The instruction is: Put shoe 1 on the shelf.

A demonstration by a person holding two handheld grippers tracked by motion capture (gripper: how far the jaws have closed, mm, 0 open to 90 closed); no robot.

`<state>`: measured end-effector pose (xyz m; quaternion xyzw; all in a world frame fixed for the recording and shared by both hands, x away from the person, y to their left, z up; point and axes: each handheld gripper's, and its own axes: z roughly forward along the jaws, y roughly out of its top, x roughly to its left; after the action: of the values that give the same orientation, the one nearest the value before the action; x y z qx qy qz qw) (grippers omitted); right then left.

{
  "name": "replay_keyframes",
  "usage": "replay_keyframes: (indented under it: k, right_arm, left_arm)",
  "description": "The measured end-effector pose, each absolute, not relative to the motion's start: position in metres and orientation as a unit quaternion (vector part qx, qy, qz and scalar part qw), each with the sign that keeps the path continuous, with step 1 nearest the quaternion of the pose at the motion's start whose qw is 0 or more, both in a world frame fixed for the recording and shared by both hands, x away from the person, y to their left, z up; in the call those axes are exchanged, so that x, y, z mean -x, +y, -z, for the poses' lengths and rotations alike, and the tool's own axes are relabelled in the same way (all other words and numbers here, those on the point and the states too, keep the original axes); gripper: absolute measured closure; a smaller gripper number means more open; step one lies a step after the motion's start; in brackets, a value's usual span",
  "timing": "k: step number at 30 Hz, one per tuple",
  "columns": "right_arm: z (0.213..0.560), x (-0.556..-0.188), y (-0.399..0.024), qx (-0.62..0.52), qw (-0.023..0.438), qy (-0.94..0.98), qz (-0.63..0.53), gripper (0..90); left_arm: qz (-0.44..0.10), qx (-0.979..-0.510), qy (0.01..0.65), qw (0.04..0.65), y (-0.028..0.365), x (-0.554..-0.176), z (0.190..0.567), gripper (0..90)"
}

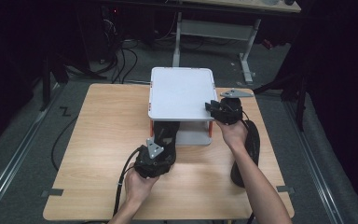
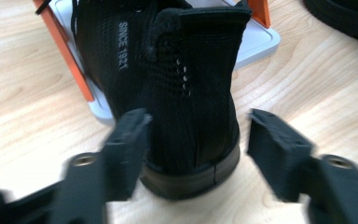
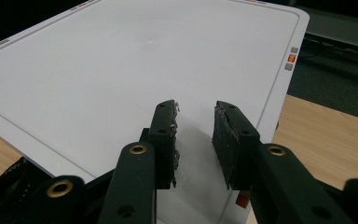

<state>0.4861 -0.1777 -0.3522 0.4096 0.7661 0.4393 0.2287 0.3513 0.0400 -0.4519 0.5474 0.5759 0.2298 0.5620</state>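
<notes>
At the left of the wooden table (image 1: 107, 140), my left gripper (image 1: 161, 140) points at the heel of a black knit shoe (image 2: 177, 93) that stands toe-first in the lower tier of a small white two-level rack (image 1: 182, 95). From the left gripper view my jaws stand half open on either side of the heel; the left jaw overlaps the shoe's side in the picture, though blur keeps me from telling whether it touches, and the right jaw hangs clear with bare wood between it and the shoe. An orange post (image 2: 67, 65) of the rack rises just beside the shoe, and the rack's white base plate shows under the sole. The shoe's toe is hidden beneath the rack's top shelf in the high view, and my gripper covers most of the heel there. Moving right, my right gripper (image 1: 221, 109) rests at the near right corner of the top shelf; its jaws stand narrowly apart over the white surface with nothing between them. At the far right, a second black shoe (image 1: 249, 149) lies on the table beside my right forearm, which cuts off part of it. Count: two shoes, one rack, two grippers, and two orange posts visible at the rack's front.
</notes>
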Motion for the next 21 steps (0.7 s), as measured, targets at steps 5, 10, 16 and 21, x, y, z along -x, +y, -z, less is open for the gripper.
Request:
replay_keyframes:
  k: [5, 10, 16, 21]
  right_arm:
    - [0.352, -0.486, -0.178, -0.411, 0.228, 0.766, -0.439, 69.6]
    - [0.352, -0.488, -0.179, -0.412, 0.223, 0.767, -0.439, 70.9]
    - [0.352, -0.488, -0.18, -0.411, 0.219, 0.768, -0.44, 72.1]
    - [0.352, -0.489, -0.181, -0.412, 0.217, 0.766, -0.442, 73.3]
  left_arm:
    - [-0.239, -0.556, 0.559, 0.566, 0.033, -0.359, 0.453, 56.6]
    - [-0.236, -0.552, 0.557, 0.574, 0.031, -0.368, 0.446, 70.2]
    - [-0.238, -0.546, 0.56, 0.576, 0.034, -0.381, 0.442, 73.5]
    - [-0.247, -0.538, 0.563, 0.576, 0.031, -0.399, 0.44, 73.6]
